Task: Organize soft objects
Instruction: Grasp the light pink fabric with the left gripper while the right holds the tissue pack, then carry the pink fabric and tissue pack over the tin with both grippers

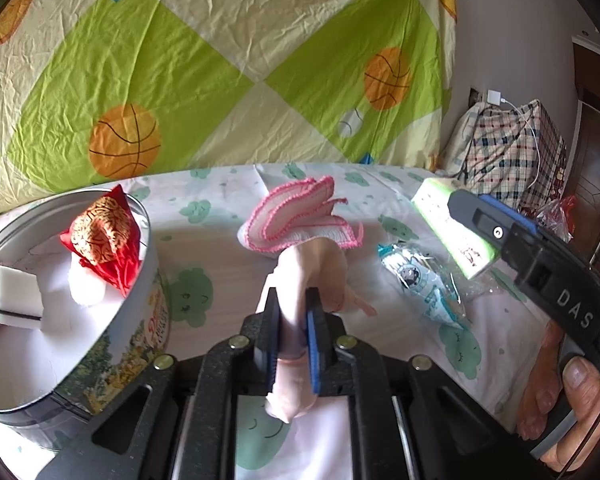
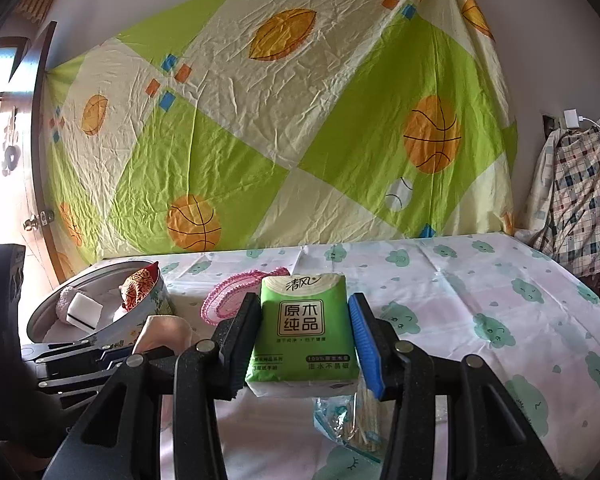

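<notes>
Between my left tool's (image 1: 293, 322) closed pads hangs a limp, light pink cloth (image 1: 312, 264), above the counter (image 1: 204, 240); my right tool (image 2: 306, 334) squeezes a squashy tissue pack (image 2: 305, 330) by its sides.

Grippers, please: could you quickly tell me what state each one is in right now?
Left gripper: shut on the pale pink soft cloth.
Right gripper: shut on the green tissue pack.
</notes>
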